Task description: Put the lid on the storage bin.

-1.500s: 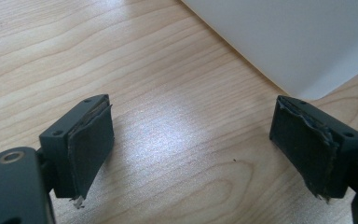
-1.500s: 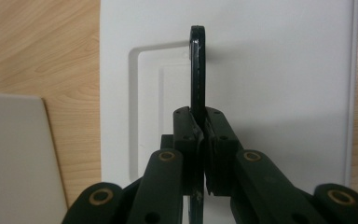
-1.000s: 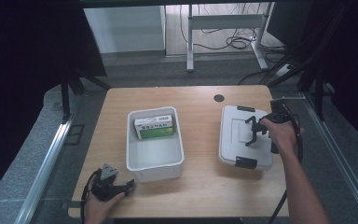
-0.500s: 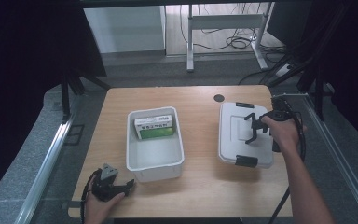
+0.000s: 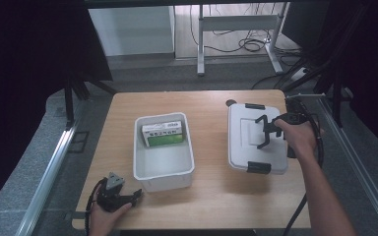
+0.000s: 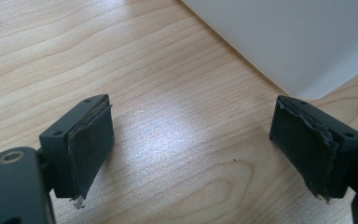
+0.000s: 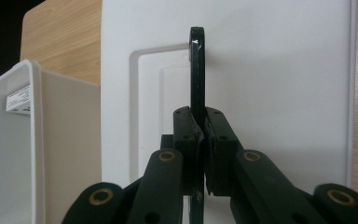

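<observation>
A white lid [image 5: 243, 147] with black latches hangs over the right side of the wooden table [image 5: 211, 103]. My right gripper [image 5: 267, 132] is shut on the lid's black handle [image 7: 196, 70], which stands upright between the pads over the lid [image 7: 279, 70]. An open white bin [image 5: 165, 178] stands at the table's middle with a green box [image 5: 163, 135] at its far end. The bin's wall [image 7: 32, 140] is just left of the lid. My left gripper [image 5: 134, 195] rests open near the front left edge, by the bin's corner [image 6: 303, 42], its pads [image 6: 91, 140] wide apart over bare wood.
A small black round cap [image 5: 230, 103] sits on the table just behind the lid. Cables trail from both grippers over the front edge. The person's right forearm [image 5: 320, 196] crosses the front right corner. Bare wood lies between bin and lid.
The right gripper has risen with the lid, which now sits slightly farther left and higher in the high view. The left gripper has stayed put.
</observation>
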The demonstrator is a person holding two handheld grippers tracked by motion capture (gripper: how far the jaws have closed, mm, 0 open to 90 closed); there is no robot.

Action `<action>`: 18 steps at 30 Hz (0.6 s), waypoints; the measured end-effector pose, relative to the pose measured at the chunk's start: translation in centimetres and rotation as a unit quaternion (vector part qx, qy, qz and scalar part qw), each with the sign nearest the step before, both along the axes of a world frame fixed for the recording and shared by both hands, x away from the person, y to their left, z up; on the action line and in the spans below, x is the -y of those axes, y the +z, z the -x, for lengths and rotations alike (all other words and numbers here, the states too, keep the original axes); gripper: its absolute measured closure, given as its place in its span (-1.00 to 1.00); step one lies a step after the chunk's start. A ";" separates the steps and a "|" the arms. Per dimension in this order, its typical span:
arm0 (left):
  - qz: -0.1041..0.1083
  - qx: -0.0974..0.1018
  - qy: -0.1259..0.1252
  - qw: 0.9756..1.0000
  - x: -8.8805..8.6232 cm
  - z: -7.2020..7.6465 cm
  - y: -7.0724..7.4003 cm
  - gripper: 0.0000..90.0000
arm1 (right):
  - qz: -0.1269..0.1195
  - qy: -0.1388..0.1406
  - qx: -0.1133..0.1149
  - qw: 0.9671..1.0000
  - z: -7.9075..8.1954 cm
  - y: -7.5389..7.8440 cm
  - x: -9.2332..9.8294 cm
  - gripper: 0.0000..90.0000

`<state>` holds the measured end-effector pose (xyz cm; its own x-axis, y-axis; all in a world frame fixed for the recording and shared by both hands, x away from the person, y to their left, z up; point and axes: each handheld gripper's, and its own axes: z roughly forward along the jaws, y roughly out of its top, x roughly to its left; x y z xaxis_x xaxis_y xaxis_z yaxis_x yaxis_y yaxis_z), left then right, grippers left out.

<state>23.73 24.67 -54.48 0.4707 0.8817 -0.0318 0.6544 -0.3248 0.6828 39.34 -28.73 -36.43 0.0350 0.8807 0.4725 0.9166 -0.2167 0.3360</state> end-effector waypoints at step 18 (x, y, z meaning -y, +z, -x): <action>0.000 0.001 0.000 1.000 0.0 0.0 0.0 -0.70 | -0.003 0.024 0.017 1.000 0.4 1.6 -1.6 0.89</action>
